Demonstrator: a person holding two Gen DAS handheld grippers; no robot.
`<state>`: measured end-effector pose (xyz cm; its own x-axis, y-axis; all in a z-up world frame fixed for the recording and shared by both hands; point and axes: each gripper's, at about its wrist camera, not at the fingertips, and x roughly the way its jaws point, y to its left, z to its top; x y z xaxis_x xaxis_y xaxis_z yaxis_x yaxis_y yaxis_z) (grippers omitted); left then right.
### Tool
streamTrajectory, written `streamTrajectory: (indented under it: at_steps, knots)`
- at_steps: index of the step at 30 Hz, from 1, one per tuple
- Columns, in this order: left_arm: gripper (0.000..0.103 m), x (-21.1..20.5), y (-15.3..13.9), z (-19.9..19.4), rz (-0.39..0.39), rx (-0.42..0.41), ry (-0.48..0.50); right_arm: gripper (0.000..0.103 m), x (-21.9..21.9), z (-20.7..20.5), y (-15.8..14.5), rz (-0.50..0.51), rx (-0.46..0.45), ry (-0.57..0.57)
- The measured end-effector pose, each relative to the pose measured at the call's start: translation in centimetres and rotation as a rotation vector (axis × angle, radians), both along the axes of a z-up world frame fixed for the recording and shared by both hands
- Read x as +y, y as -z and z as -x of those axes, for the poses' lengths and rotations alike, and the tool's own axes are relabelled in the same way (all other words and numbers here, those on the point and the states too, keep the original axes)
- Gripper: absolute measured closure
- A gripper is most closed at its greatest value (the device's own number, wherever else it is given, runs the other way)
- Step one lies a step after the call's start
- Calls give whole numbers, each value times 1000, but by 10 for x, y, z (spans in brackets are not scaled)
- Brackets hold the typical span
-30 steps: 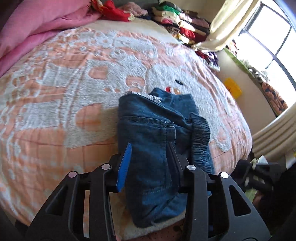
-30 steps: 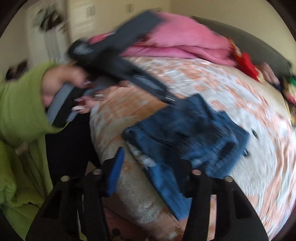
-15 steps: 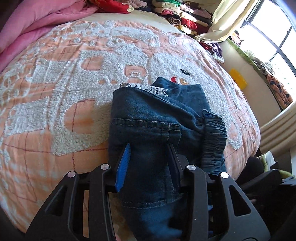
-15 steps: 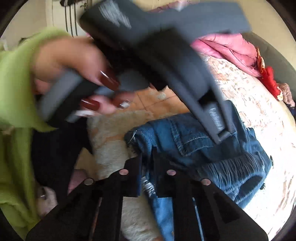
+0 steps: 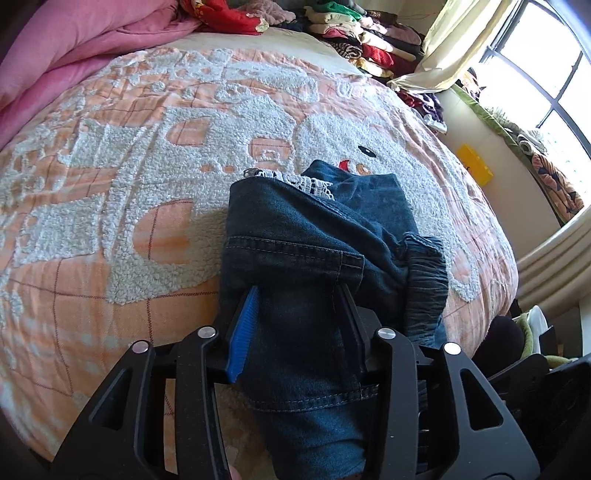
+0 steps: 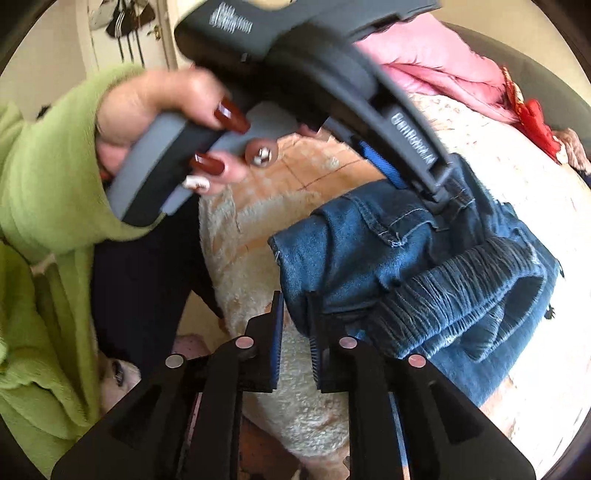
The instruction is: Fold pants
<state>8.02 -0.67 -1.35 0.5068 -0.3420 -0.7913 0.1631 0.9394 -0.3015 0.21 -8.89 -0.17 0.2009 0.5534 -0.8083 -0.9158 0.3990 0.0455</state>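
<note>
The blue denim pants (image 5: pixel 314 236) lie folded in a bundle near the front edge of the bed, elastic waistband (image 5: pixel 424 273) to the right. My left gripper (image 5: pixel 299 295) is open, its fingers either side of the near fold with denim between them. In the right wrist view the pants (image 6: pixel 424 266) lie ahead and to the right. My right gripper (image 6: pixel 295 306) has its jaws a narrow gap apart around the pants' near corner. The left gripper body (image 6: pixel 369 96), held by a hand, reaches onto the denim from above.
The bed has an orange and white fleece blanket (image 5: pixel 147 184). A pink duvet (image 5: pixel 74 48) lies at the far left and stacks of folded clothes (image 5: pixel 362 33) at the far side. A window (image 5: pixel 535 74) is at the right. The person's green sleeve (image 6: pixel 48 184) is at the left.
My left gripper has moved forward onto the pants' near fold. My right gripper went from wide open to nearly shut and has come to the pants' near corner.
</note>
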Motion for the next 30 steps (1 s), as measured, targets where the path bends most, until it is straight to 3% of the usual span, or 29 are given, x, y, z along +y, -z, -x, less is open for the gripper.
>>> streamTrajectory:
  at_steps: [8, 14, 21, 23, 26, 30]
  knots:
    - [58, 2, -9, 7, -1, -21, -13, 76, -23, 6, -31, -101, 5, 80]
    - [51, 3, -19, 15, -8, -52, -25, 54, -40, 2, -50, -147, -31, 162]
    - [36, 0, -32, 24, -39, -96, -28, 24, -65, -12, -65, -178, -87, 304]
    - [35, 0, -35, 27, -41, -105, -30, 22, -74, -17, -69, -185, -103, 340]
    - [22, -1, -39, 29, -45, -117, -33, 16, -83, -22, -74, -195, -127, 389]
    - [20, 0, -45, 33, -56, -135, -35, 11, -93, -23, -77, -216, -145, 447]
